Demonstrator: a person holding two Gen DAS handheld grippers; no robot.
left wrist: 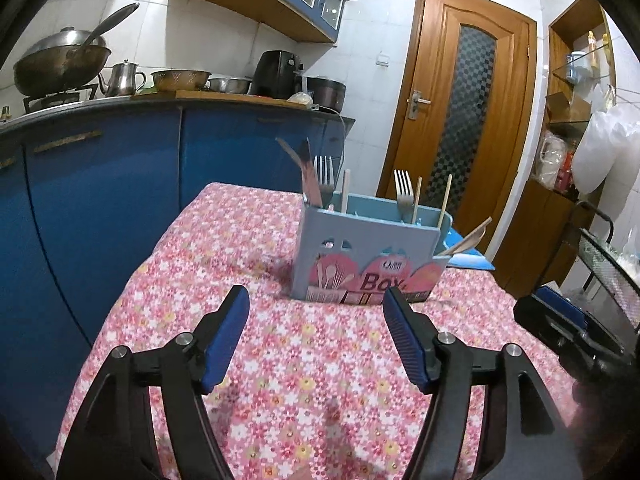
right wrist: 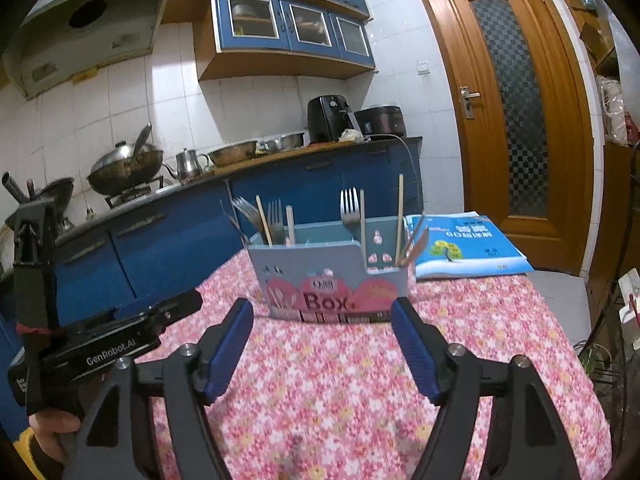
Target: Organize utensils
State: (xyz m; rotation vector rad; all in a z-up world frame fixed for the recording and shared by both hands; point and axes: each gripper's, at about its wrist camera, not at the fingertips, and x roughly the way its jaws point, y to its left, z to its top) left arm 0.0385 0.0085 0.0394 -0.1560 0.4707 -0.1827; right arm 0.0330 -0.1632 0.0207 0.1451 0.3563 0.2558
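The utensil box (left wrist: 366, 256) stands just beyond both grippers' spread, empty fingers (left wrist: 228, 332).

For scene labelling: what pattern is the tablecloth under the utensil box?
Pink floral print tablecloth, small white and yellow flowers; clearest in the right wrist view.

Pale blue box (right wrist: 320, 268) with pink label on pink floral tablecloth (right wrist: 360, 380).

Indoor light is even and rather dim. Strong fisheye bending with dark corners; the right wrist view is slightly blurred.
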